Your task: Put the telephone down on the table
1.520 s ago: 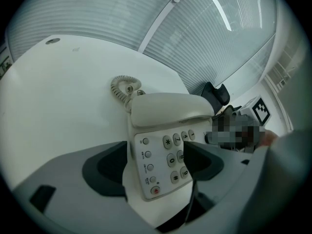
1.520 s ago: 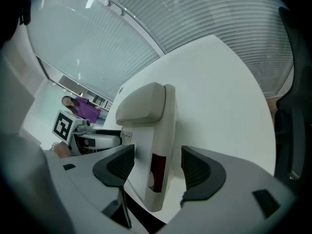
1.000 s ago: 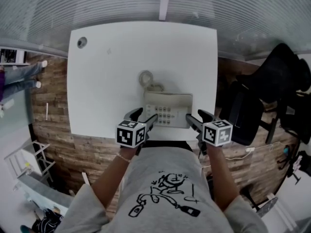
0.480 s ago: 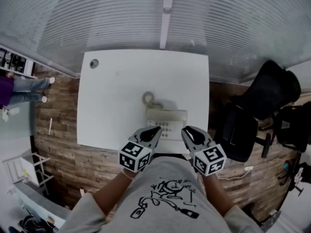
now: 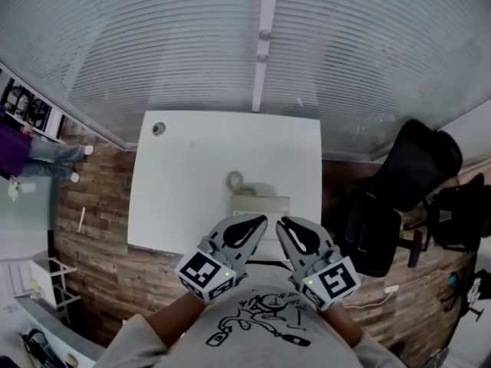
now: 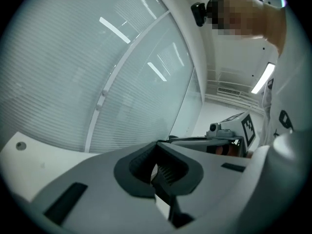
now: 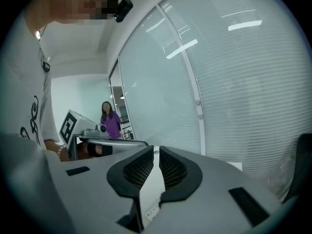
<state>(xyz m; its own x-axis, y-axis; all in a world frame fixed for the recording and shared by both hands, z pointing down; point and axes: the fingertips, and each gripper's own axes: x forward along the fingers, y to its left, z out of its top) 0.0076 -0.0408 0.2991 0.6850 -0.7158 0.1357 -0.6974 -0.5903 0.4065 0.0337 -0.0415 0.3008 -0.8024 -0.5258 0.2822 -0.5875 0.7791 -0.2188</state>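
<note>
The beige telephone [image 5: 259, 202] rests on the white table [image 5: 184, 190] near its front edge, its coiled cord [image 5: 235, 180] lying just behind it. Both grippers hang well above the table, close to the head camera, and cover the telephone's front part. My left gripper [image 5: 258, 222] is shut and empty; its jaws have just been closing with nothing between them [image 6: 157, 173]. My right gripper [image 5: 284, 225] is likewise shut on nothing, its pads [image 7: 170, 168] nearly touching after closing. Each gripper view looks out level at the glass wall, with the other gripper [image 6: 230, 130] [image 7: 85, 130] alongside.
A round cable hole [image 5: 158, 129] marks the table's far left corner. A black office chair [image 5: 403, 186] stands right of the table. A glass wall with blinds [image 5: 261, 44] runs behind it. A person in purple [image 7: 108, 118] stands far off to the left.
Both grippers rose from either side of the telephone toward the camera and turned level. Their jaws went from open to shut. The telephone stayed on the table.
</note>
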